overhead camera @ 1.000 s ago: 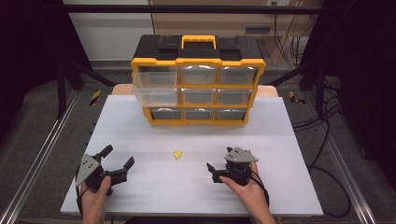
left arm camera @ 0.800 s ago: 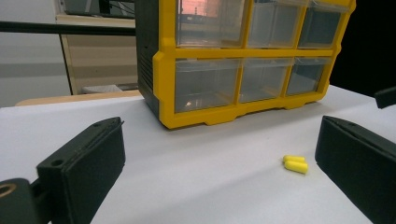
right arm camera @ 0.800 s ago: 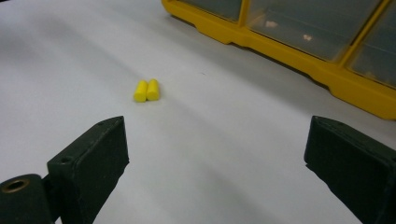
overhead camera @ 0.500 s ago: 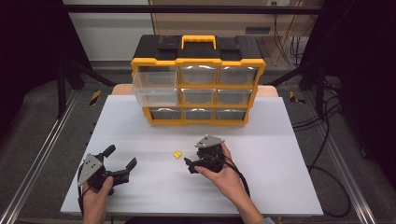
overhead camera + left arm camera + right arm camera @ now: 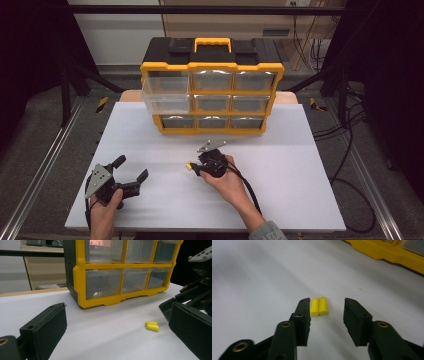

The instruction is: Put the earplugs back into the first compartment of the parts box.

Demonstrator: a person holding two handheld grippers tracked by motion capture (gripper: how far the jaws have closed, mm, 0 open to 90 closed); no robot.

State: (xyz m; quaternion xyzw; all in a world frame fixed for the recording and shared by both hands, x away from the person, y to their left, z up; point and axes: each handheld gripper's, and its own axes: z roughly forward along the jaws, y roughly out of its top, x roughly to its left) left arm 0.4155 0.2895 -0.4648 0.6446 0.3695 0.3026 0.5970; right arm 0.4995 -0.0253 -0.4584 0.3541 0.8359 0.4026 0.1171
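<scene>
Two small yellow foam earplugs (image 5: 319,306) lie side by side on the white table (image 5: 300,165), also seen in the high view (image 5: 189,165) and the left gripper view (image 5: 152,326). My right gripper (image 5: 327,303) is low over the table (image 5: 194,169) with the earplugs between its jaws. The jaws have just been closing. The left pad is right beside one plug, while a clear gap separates the right pad from the other, so nothing is pressed. My left gripper (image 5: 132,168) rests open at the front left, its jaws (image 5: 115,317) wide apart and empty.
A yellow and black drawer organizer (image 5: 212,85) stands at the back of the table, with clear drawers. Its top-left drawer (image 5: 165,95) is pulled out toward me. Cables trail off the table's right side.
My right gripper has moved left across the table to the earplugs, and its jaws have narrowed around them. The left gripper has stayed where it was.
</scene>
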